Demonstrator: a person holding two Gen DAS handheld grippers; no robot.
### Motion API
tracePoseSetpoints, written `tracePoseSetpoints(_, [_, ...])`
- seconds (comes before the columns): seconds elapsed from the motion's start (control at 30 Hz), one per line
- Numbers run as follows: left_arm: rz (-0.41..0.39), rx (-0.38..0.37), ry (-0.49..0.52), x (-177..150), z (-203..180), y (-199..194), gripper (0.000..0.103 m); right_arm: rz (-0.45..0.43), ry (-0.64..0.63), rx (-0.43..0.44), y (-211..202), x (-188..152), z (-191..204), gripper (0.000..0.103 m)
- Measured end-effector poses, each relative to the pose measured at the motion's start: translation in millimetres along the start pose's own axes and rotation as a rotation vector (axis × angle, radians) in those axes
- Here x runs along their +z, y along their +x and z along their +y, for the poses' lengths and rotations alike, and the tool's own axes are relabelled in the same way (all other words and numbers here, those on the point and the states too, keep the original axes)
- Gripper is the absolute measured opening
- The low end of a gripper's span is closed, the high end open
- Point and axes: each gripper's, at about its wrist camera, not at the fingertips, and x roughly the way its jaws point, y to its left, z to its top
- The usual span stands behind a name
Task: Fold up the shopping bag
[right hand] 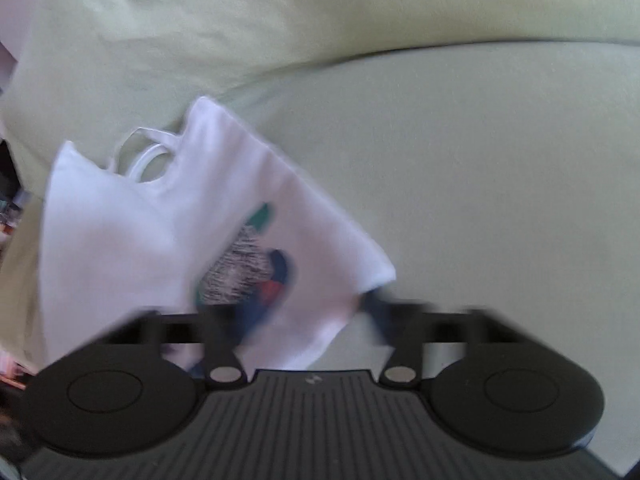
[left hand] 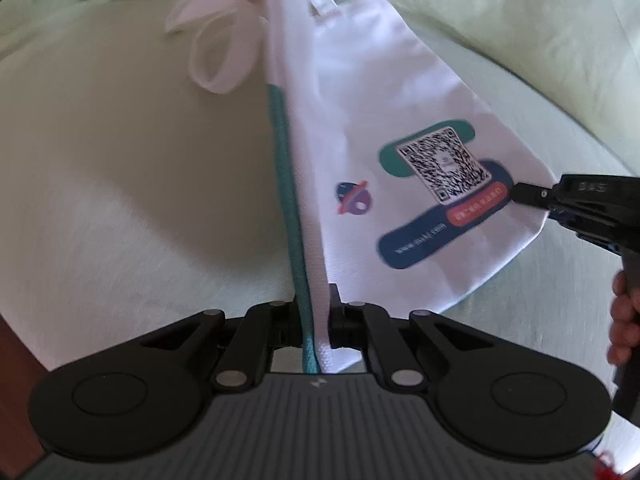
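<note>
Fingers of our left gripper (left hand: 316, 320) pinch the shopping bag (left hand: 400, 160) at its teal-trimmed edge, our right gripper (left hand: 520, 192) pinches the corner near the QR code and partly legible "www" address, so over the pale green bed (left hand: 120, 160) we judge folding underway, laying it flat next.

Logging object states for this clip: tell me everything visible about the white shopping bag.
The shopping bag is white woven cloth with looped handles at its far end, a teal edge strip, and a print with a QR code on teal, navy and red shapes. It is partly lifted and doubled over above pale green bedding. The left tongs are shut on its near edge; the right tongs are shut on a corner beside the print.
</note>
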Motion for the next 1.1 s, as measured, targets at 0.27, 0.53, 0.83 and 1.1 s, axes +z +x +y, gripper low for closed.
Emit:
tracePoseSetpoints(0.27, [-0.067, -0.253, 0.11, -5, -97, -64, 0.005, -0.202, -0.166, -0.048, -109, 60, -6, 0.004])
tracePoseSetpoints(0.53, [0.192, -0.572, 0.257, -99, -241, -67, 0.016, -0.067, -0.156, -0.412, -215, 56, -140, 0.014])
tracePoseSetpoints(0.83, [0.291, -0.471, 0.262, -81, -179, -97, 0.026, 0.013, -0.181, -0.429, -240, -19, -139, 0.063])
tracePoseSetpoints(1.1, [0.128, -0.283, 0.237, -31, -152, -82, 0.056, 0.1, -0.433, -0.102, -248, -108, -39, 0.084])
